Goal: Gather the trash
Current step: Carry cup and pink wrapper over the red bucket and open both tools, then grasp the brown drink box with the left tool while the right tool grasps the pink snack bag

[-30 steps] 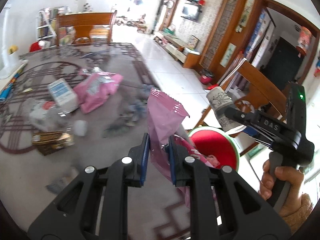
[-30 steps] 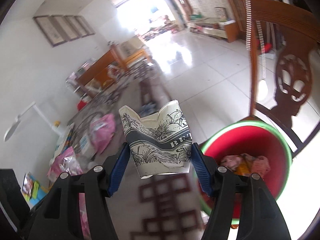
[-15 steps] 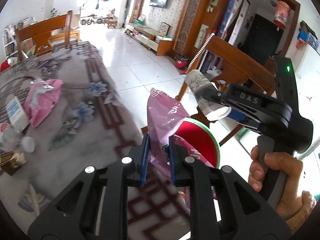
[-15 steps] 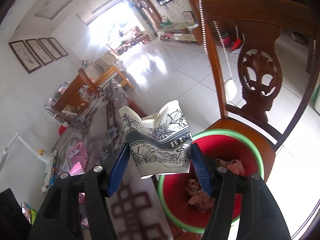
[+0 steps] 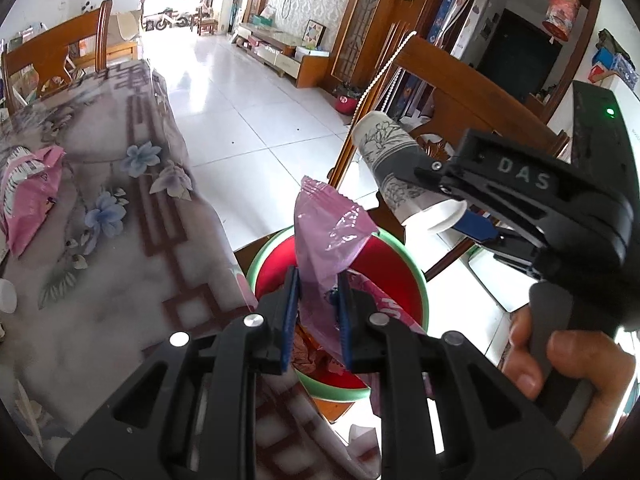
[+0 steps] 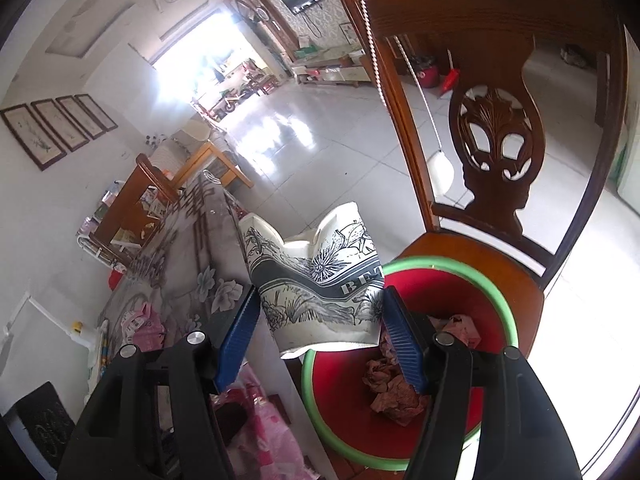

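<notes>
While I look down my left gripper (image 5: 316, 312), its blue pads are pinched tight on a pink plastic wrapper (image 5: 326, 236), which stands up out of the jaws with its crimped top edge tilted away from me. Right underneath sits the red basin (image 5: 416, 284) with the green rim, and the wrapper hangs over its near-left part. Over on my right gripper (image 6: 322, 332), the jaws stand about half apart and are clamped on a crushed paper cup (image 6: 316, 280), white with black flower print, its flattened sides pressed between the pads. That cup hovers above the basin's left rim (image 6: 496, 292); I can see crumpled reddish paper scraps (image 6: 394, 388) already lying in the bottom. From the left view, a hand (image 5: 568, 364) grips the right gripper's handle at my near right, green light glowing on top. The basin rests on the seat of a carved wooden chair (image 6: 496, 120), with a white beaded cord (image 6: 404, 60) draped over its back. To the left runs the flowered tablecloth (image 5: 120, 208), and farther along it lies a pink packet (image 5: 30, 196). Beyond, white floor tiles (image 5: 240, 120) stretch toward a bright doorway.
</notes>
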The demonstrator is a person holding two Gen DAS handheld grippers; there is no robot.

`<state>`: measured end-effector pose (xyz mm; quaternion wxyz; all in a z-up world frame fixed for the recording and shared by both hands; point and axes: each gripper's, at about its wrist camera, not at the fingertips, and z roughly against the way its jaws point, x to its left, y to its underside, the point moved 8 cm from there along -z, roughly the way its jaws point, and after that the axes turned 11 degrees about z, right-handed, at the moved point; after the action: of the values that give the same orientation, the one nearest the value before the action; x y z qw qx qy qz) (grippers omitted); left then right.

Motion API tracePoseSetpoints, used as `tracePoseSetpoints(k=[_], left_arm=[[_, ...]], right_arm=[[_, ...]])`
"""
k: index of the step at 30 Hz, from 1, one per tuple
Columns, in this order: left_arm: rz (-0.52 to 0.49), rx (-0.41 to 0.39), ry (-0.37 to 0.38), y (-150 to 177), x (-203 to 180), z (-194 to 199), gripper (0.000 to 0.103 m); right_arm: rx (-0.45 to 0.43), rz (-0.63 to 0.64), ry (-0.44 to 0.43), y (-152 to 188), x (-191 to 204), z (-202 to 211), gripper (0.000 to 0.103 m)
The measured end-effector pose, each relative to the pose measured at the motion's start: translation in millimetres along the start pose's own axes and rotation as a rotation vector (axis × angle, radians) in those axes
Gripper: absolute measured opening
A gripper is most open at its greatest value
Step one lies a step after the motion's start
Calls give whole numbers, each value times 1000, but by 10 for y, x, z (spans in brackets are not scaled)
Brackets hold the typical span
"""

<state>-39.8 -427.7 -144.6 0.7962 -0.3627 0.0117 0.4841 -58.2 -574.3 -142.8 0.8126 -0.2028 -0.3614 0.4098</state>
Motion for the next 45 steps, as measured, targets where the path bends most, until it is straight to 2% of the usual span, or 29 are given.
tracePoseSetpoints(k=[4,5,6,8,11,13,17,22,24,27,29,31,32,35,37,38,39,41,42,45], left_arm=[[-1,21,6,12,-42,-111,18],[-6,21,5,11,-49,-115,23],[-13,23,6,0,-59,-135,41],[-16,3,6,-22,-69,-114,67],[-16,-16,9,-38,-34,-61,70],[-11,-14,8,-38,10,-25,72],[3,-55,-6,-103,181,174,72],[43,-168,-92,-242,755,669,75],[76,-215,-167,-295,1166,940,78],[88,-232,-258,-280,1726,1247,79],[29,-199,-320,-236,2025,1361,79],[-61,-137,-423,-174,2336,1429,79],[-94,-100,-448,-147,2442,1427,79],[-151,-8,-489,-28,2719,1355,79],[-147,40,-468,30,2841,1231,76],[-145,50,-462,40,2878,1184,67],[-140,65,-449,60,2921,1127,52],[-138,64,-445,79,2954,1060,44],[-128,59,-422,103,2947,1068,34],[-57,66,-366,166,2937,1198,20]], right_arm=[[-13,-4,12,-23,-21,3,60],[-14,-4,16,-25,-26,4,61],[-15,-7,23,-26,-39,5,62],[-20,-17,31,-30,-68,8,62],[-21,-30,48,-33,-107,1,63],[-18,-42,45,-33,-108,-15,67],[-22,-19,35,-46,8,-30,68],[-12,22,15,-43,222,-96,68],[2,42,4,-25,340,-142,68],[32,84,-19,22,553,-231,68],[53,119,-37,63,739,-289,69],[66,146,-54,96,901,-325,69],[71,160,-63,116,987,-342,69],[94,209,-89,199,1290,-403,71],[112,244,-109,267,1519,-455,71],[117,258,-117,287,1600,-471,71],[123,282,-131,327,1733,-488,71],[132,330,-149,398,1957,-521,71],[138,353,-161,439,2069,-538,71],[163,392,-201,543,2309,-606,71]])
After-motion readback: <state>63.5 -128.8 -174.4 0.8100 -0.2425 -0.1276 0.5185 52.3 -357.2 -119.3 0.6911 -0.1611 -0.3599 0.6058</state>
